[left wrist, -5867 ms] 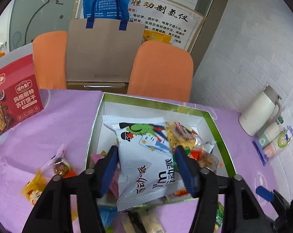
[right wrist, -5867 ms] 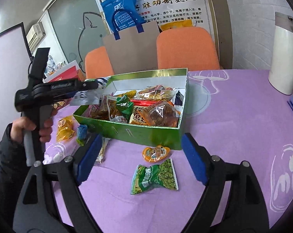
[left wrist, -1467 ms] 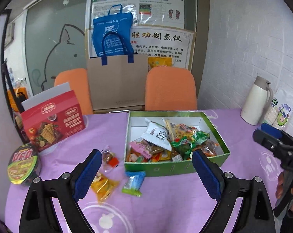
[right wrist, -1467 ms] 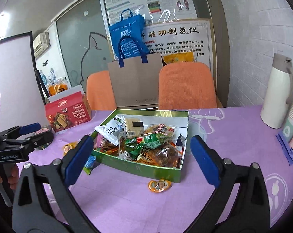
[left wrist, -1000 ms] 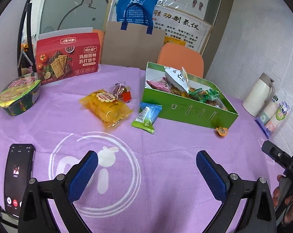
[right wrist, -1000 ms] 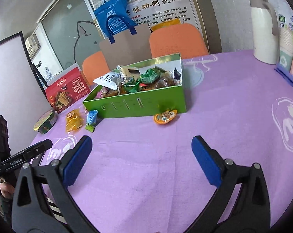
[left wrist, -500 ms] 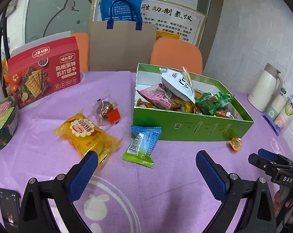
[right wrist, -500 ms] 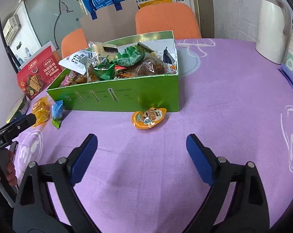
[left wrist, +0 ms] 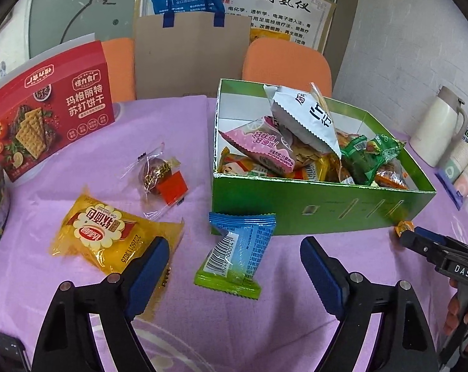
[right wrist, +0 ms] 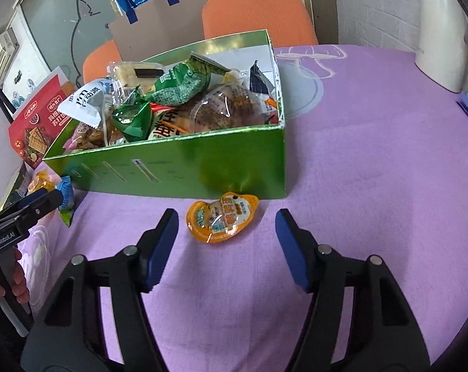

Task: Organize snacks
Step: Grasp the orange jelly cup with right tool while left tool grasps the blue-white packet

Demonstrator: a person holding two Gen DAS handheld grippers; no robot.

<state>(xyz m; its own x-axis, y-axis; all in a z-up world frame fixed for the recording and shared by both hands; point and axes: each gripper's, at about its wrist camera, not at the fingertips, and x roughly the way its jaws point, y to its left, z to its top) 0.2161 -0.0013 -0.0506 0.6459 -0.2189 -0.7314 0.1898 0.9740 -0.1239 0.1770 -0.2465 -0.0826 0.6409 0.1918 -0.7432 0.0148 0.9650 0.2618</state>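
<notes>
Both grippers have come in low and close compared with half a second ago, and the snacks now loom much larger in each view. My left gripper (left wrist: 234, 266) has its fingers (left wrist: 150, 266) spread wide and empty, with the blue-and-green wafer packet (left wrist: 237, 254) lying flat on the purple table (left wrist: 79, 294) right between them, its top edge just touching the front wall of the green box (left wrist: 324, 207). Beside the left finger sits the yellow cake packet (left wrist: 110, 235), partly under that finger from this angle. Further back I see a clear-wrapped sweet with a red tag (left wrist: 162, 176) and the red cracker box (left wrist: 51, 121) standing upright.

Over on the right, my right gripper (right wrist: 224, 232) is also released, fingers (right wrist: 291, 248) apart, framing the orange jelly cup (right wrist: 223, 217), which rests on the table against the near wall of the green box (right wrist: 172, 164). No contact with it that I can see. That box is heaped with packets, a white one (right wrist: 85, 102) poking above the rim at the left end. A white thermos (left wrist: 438, 127) stands well apart on the far right.
</notes>
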